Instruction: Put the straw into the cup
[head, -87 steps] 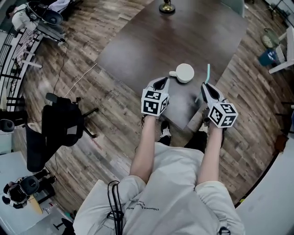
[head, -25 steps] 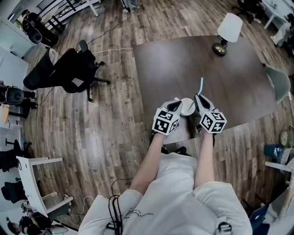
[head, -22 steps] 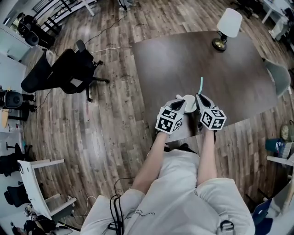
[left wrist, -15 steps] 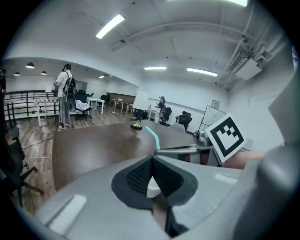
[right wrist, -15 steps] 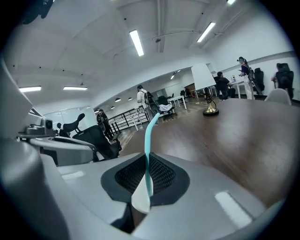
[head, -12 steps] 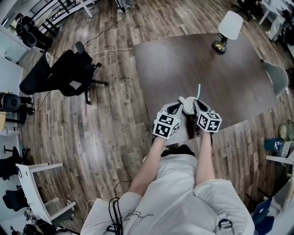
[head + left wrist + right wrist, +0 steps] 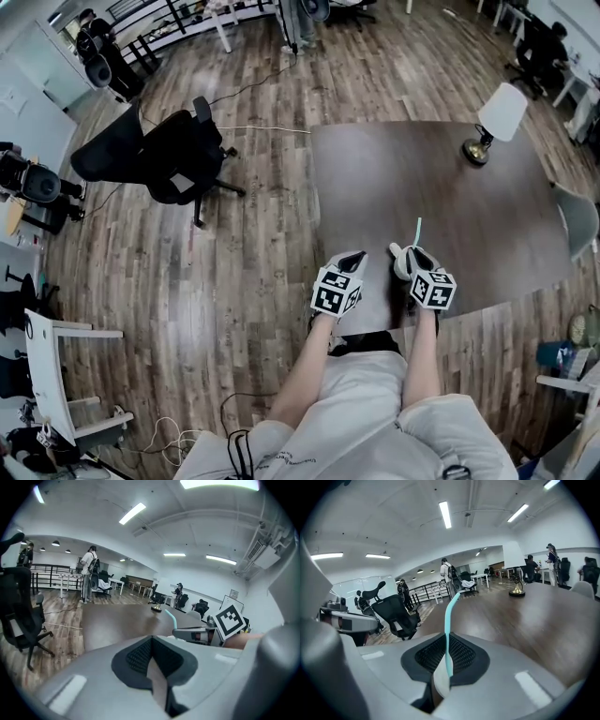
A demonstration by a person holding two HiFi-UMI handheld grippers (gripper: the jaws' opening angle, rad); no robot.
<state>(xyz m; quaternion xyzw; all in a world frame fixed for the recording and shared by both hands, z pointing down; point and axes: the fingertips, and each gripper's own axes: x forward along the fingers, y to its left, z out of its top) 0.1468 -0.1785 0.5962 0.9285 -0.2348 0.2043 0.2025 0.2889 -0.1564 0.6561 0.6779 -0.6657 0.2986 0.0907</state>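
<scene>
The right gripper [image 7: 446, 663] is pinching a thin teal plastic straw [image 7: 449, 620], which sticks out past its tips over the near edge of the dark brown wooden surface [image 7: 422, 178]. The left gripper [image 7: 152, 663], just beside it, has its jaws pressed together on nothing.

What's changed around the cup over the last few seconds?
The left hand-held gripper has drawn leftward, away from the right one, with its jaws shut on nothing. The cup seen between them earlier cannot be made out now. Unchanged: the right hand-held gripper still clamps the teal straw.
</scene>
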